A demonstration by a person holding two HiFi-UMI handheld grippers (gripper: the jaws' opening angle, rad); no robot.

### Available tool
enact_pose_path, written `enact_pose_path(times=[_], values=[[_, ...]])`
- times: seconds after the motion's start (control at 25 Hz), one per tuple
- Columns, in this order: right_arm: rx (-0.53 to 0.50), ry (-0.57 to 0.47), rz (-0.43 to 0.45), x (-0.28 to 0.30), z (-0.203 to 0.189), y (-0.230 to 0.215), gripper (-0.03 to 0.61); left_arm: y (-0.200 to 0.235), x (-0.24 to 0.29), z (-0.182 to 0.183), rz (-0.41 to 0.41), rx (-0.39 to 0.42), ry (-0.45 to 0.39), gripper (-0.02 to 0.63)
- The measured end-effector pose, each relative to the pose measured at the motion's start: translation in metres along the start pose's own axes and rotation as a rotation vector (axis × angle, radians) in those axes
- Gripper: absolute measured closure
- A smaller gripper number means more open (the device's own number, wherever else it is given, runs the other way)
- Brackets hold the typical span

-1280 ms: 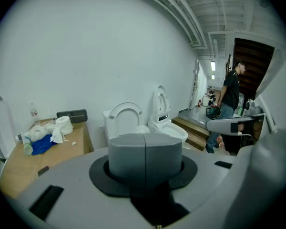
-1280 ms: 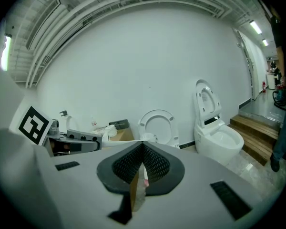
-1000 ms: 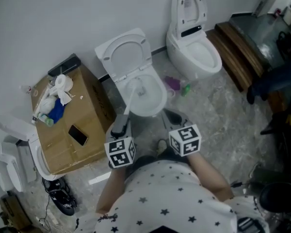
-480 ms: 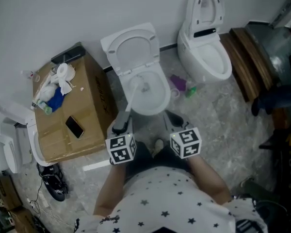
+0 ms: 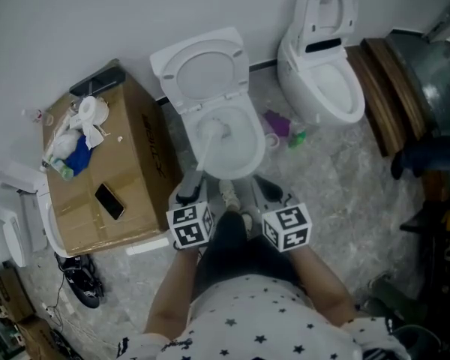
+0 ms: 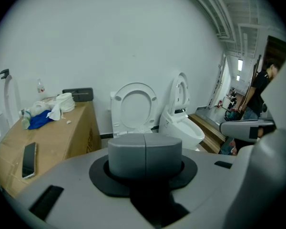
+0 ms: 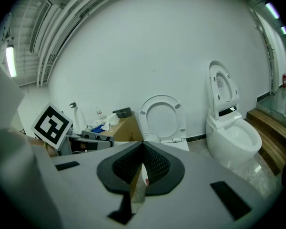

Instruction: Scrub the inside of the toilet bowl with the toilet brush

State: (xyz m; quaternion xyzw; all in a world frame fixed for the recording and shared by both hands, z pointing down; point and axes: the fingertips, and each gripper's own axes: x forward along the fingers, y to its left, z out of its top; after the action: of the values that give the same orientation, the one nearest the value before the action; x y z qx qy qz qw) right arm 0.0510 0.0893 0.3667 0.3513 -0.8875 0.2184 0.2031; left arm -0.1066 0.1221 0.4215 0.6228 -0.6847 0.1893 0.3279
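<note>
Left gripper (image 5: 186, 199) is clamped on the grey grip end of the toilet brush (image 5: 202, 154); in the left gripper view that grey stub fills the space between its jaws. The brush has a slim white shaft and a pale round head (image 5: 214, 131). Its long axis runs away from the person, from the gripper forward and down into the toilet bowl (image 5: 249, 158), with the head toward the back of the bowl's inside. The seat and lid (image 5: 204, 70) stand raised against the wall.

Right gripper (image 5: 273, 195) hangs just beside the left one, in front of the bowl, its jaws pressed together on nothing.

A cardboard box (image 5: 139, 163) stands left of the toilet with a phone (image 5: 109, 201) lying on top. A second toilet (image 5: 326, 81) stands to the right.
</note>
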Motion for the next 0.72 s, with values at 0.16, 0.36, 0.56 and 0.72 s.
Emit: enact_pose_path(times=[0.16, 0.36, 0.56, 0.72], values=[[-0.001, 0.02, -0.016, 0.022, -0.005, -0.01, 0.574, 0.006, 0.033, 0.0, -0.003, -0.007, 0.021, 0.463], [0.007, 0.049, -0.041, 0.051, -0.007, -0.028, 0.574, 0.011, 0.073, -0.002, -0.009, -0.013, 0.063, 0.463], [0.014, 0.085, -0.053, 0.08, -0.015, -0.043, 0.574, 0.017, 0.11, -0.007, -0.011, -0.016, 0.103, 0.463], [0.025, 0.121, -0.056, 0.103, -0.026, -0.052, 0.574, 0.022, 0.14, -0.011, -0.008, -0.027, 0.129, 0.463]])
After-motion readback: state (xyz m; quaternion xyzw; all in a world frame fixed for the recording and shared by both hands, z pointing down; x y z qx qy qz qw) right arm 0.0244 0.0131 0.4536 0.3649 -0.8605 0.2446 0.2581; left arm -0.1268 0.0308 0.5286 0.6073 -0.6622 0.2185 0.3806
